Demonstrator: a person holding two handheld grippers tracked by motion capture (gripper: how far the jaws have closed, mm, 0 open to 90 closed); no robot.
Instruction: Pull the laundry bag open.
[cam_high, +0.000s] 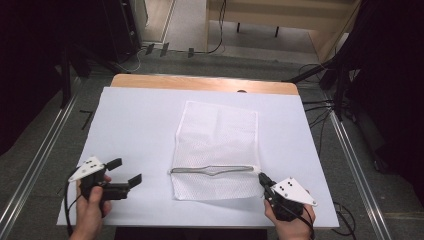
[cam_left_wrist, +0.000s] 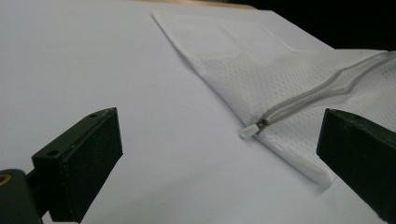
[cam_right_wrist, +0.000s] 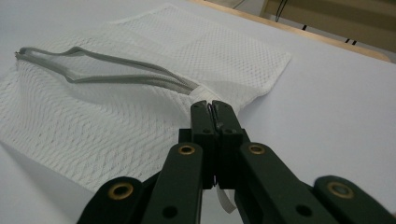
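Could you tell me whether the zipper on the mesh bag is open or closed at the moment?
Open: the zipper's two grey sides gape apart along the bag, and its pull sits at the left end.

mesh bag (cam_left_wrist: 299, 79) cut off at right — right jaw too, forearms cropped below

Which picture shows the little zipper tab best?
The left gripper view: the tab is close and sharp, lying on the table. The high view shows the zipper as a thin line. The right gripper view shows its far end, tiny.
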